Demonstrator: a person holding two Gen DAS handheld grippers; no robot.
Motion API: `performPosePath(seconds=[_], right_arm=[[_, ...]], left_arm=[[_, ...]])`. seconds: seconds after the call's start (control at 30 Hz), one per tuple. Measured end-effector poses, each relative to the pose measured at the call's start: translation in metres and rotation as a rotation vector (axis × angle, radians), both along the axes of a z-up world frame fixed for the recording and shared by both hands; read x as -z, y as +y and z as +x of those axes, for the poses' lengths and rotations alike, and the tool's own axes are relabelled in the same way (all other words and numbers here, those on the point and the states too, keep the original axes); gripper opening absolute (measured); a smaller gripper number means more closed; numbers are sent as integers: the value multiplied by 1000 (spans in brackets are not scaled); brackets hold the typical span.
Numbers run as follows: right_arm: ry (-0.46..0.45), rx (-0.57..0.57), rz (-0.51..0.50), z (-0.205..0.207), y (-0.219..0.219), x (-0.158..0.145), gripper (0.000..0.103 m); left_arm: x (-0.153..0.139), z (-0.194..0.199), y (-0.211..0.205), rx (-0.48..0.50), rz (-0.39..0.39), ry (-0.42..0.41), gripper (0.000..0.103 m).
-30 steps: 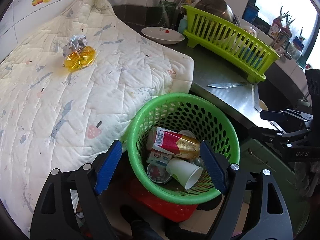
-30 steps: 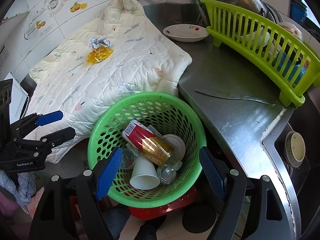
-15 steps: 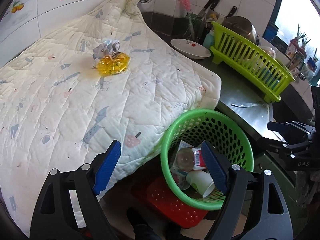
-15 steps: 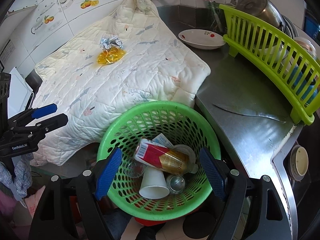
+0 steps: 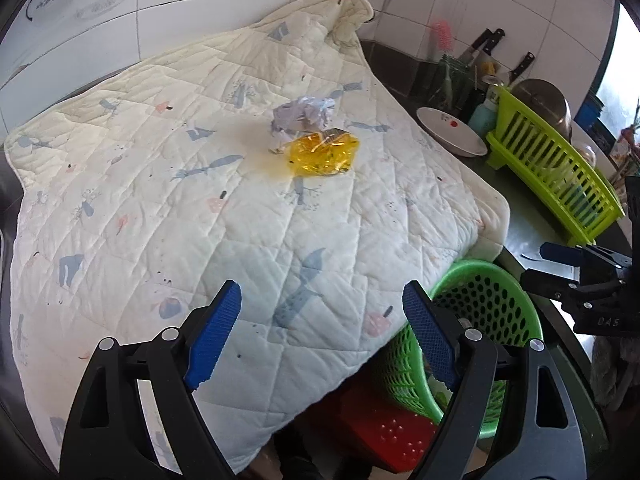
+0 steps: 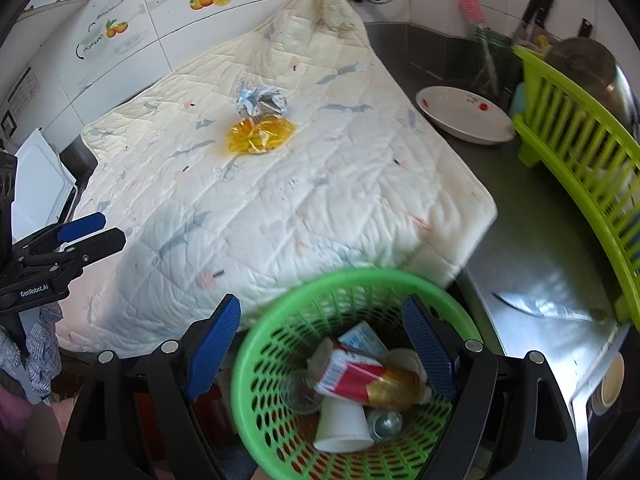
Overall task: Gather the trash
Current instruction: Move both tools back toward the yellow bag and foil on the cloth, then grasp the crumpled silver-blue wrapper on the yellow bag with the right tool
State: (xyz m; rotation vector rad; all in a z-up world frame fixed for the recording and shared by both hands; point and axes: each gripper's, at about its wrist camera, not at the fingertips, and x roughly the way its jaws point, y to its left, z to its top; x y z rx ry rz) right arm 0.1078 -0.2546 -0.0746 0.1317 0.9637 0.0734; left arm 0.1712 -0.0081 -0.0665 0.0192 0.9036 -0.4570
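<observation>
A yellow wrapper (image 5: 323,151) and a crumpled silver foil (image 5: 302,118) lie together on the white quilted pad (image 5: 200,216); they also show in the right wrist view (image 6: 260,134) (image 6: 261,100). The green basket (image 6: 276,344) holds a red can (image 6: 360,378), a white paper cup (image 6: 342,426) and other trash. My left gripper (image 5: 320,332) is open and empty over the pad's near part. My right gripper (image 6: 320,340) is open and empty above the basket.
A lime dish rack (image 6: 580,160) stands on the steel counter (image 6: 532,248) at right, with a white bowl (image 6: 464,120) behind the pad and a knife (image 6: 532,306) on the counter. A red stool (image 5: 388,432) sits under the basket.
Both grippers have moved up and left from the basket toward the pad. The left one now faces the yellow wrapper and foil; the basket has slid to the view's lower right.
</observation>
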Motion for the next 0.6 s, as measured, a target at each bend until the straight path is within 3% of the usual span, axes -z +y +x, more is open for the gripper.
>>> performPosePath(seconds=[0.6], right_arm=[[-42,-101,-11,180,64,-11,89]], left_arm=[[21,68,77,-137,0,70,82]])
